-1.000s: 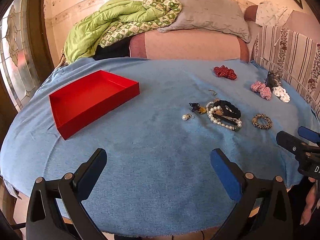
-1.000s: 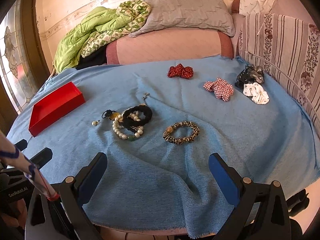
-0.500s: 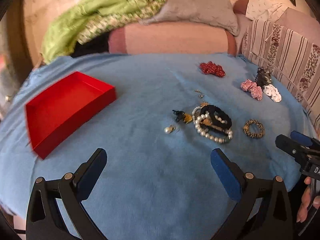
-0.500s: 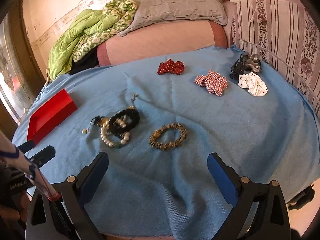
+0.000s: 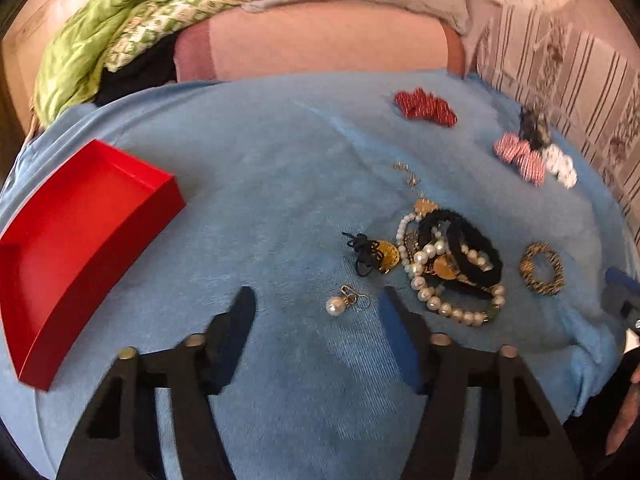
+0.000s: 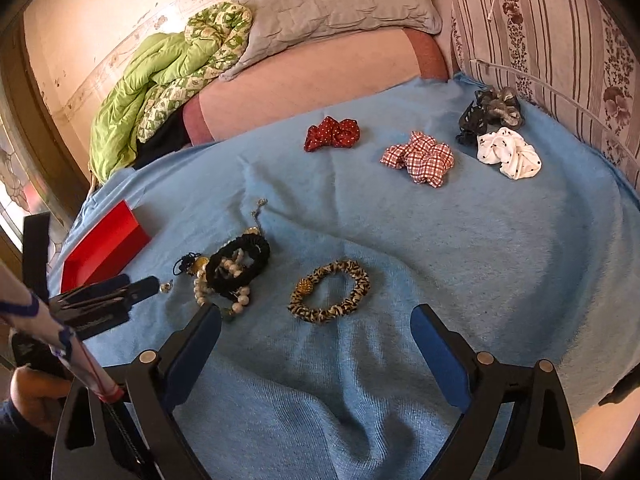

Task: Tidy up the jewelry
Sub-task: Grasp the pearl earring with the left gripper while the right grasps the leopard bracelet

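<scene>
A pearl earring (image 5: 340, 303) lies on the blue cloth (image 5: 260, 184) just ahead of my left gripper (image 5: 316, 312), which is open, its jaws partly narrowed, and empty. Right of it lies a pile: a pearl necklace (image 5: 436, 300), a black hair tie (image 5: 472, 244) and a gold pendant on black cord (image 5: 380, 256). A leopard-print bracelet (image 6: 330, 297) lies ahead of my open, empty right gripper (image 6: 316, 336). An empty red tray (image 5: 76, 240) sits at the left.
Several scrunchies lie at the far right: red dotted (image 6: 332, 134), red checked (image 6: 420, 156), white (image 6: 510, 152) and grey (image 6: 496, 110). A sofa with a grey pillow (image 6: 332, 8) and a green quilt (image 6: 156, 84) stands behind the table. The cloth is rumpled near the front edge.
My left gripper has moved forward and right toward the pearl earring, and its jaws have narrowed. My right gripper has moved forward toward the leopard bracelet.
</scene>
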Action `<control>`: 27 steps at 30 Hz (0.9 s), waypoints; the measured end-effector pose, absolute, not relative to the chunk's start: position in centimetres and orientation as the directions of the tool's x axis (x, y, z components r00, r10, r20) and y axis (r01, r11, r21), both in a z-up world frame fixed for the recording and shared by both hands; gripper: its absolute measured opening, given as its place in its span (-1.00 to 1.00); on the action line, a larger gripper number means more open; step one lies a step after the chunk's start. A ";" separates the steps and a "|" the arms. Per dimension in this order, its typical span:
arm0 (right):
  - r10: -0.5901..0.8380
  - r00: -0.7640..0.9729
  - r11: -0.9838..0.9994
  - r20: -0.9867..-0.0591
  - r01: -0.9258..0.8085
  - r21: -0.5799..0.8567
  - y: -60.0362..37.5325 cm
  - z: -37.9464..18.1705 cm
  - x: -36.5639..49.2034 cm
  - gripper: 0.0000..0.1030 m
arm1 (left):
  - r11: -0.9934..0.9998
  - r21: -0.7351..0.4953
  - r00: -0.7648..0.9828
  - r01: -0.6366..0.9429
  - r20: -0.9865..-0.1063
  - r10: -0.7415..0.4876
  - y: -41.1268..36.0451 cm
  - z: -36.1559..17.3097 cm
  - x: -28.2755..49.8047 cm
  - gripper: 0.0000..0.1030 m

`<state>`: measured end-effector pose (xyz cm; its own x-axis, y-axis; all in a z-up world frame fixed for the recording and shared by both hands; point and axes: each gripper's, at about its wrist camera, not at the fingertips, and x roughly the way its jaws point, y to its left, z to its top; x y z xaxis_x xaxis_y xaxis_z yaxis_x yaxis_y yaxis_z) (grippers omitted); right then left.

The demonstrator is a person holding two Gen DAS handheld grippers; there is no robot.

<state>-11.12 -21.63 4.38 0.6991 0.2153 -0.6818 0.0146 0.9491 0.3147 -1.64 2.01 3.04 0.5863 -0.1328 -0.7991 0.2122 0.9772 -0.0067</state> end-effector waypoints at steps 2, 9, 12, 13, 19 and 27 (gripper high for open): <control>0.222 0.697 0.945 -0.682 0.017 0.326 -21.8 4.3 -11.0 0.90 | 0.975 -0.018 0.546 0.221 -0.826 -0.139 1.8 1.9 -0.7 -0.42; 0.219 0.690 0.938 -0.690 0.047 0.344 -22.7 3.9 -10.7 0.90 | 0.961 -0.001 0.565 0.277 -0.809 -0.164 0.6 1.3 -0.8 -0.75; 0.210 0.687 0.935 -0.696 0.068 0.349 -23.2 3.8 -10.4 0.90 | 0.962 -0.020 0.570 0.274 -0.802 -0.180 0.8 1.5 -0.8 -0.75; 0.199 0.685 0.937 -0.700 0.075 0.340 -23.3 3.8 -10.3 0.89 | 0.963 -0.027 0.575 0.269 -0.797 -0.183 1.0 1.7 -0.8 -0.75; 0.171 0.614 0.958 -0.771 0.079 0.275 -23.0 2.6 -8.0 0.14 | 0.962 -0.080 0.599 0.260 -0.768 -0.226 2.0 3.1 -1.2 -0.75; 0.119 0.561 0.971 -0.819 0.107 0.215 -22.4 0.4 -5.2 -0.31 | 0.964 -0.112 0.619 0.243 -0.747 -0.243 3.5 4.1 -1.4 -0.75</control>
